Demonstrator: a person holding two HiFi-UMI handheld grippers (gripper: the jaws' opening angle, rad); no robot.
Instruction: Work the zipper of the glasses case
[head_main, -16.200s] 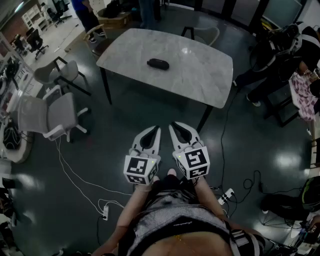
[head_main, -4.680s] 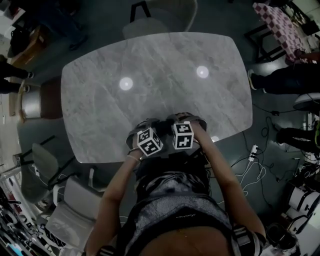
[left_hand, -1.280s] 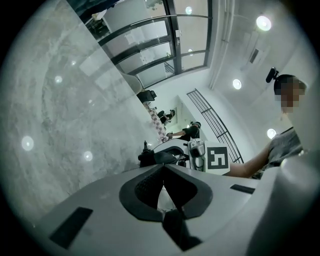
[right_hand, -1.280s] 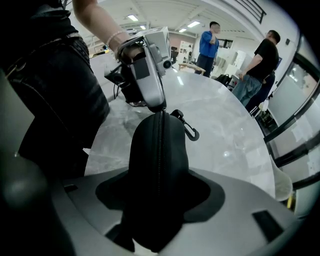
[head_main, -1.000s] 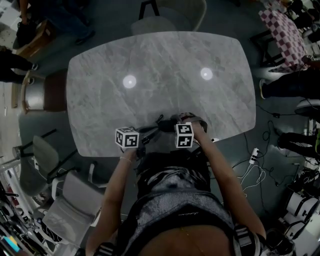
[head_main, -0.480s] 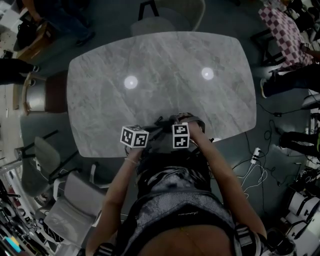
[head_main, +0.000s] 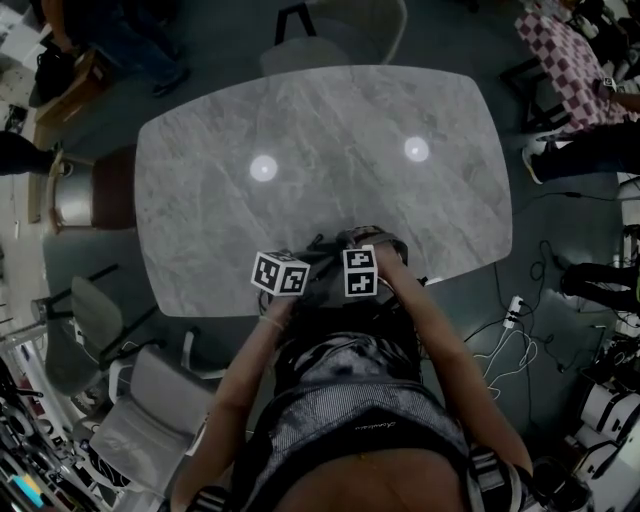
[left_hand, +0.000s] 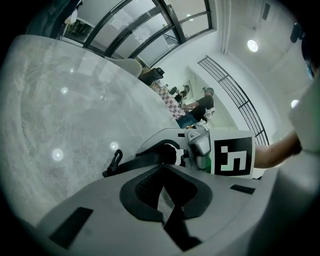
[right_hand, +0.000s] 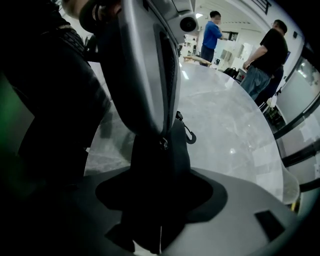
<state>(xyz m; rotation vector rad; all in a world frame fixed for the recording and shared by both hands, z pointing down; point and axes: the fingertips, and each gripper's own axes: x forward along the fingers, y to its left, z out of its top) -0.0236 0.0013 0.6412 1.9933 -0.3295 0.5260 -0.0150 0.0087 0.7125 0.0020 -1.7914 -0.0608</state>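
Note:
The black glasses case (head_main: 328, 252) lies at the near edge of the marble table (head_main: 320, 130). My right gripper (head_main: 354, 250) points steeply down and is shut on the case (right_hand: 161, 167), which fills the space between its jaws (right_hand: 160, 200). My left gripper (head_main: 306, 262) comes in from the left, shut. In the right gripper view its grey fingertips (right_hand: 161, 139) pinch a small metal zipper pull (right_hand: 161, 144) on the case's edge. In the left gripper view, the case (left_hand: 145, 162) and its clip (left_hand: 114, 160) lie ahead of the left gripper (left_hand: 162, 175), beside the right gripper (left_hand: 175, 153).
Chairs stand at the table's far side (head_main: 335, 30) and near left (head_main: 120, 400), with a brown stool (head_main: 95, 195) to the left. Two people (right_hand: 265, 55) stand beyond the table's far end. Cables (head_main: 505, 320) lie on the floor at the right.
My left gripper has moved right, closer to the right gripper, and turned a little. The right gripper and the case have stayed put.

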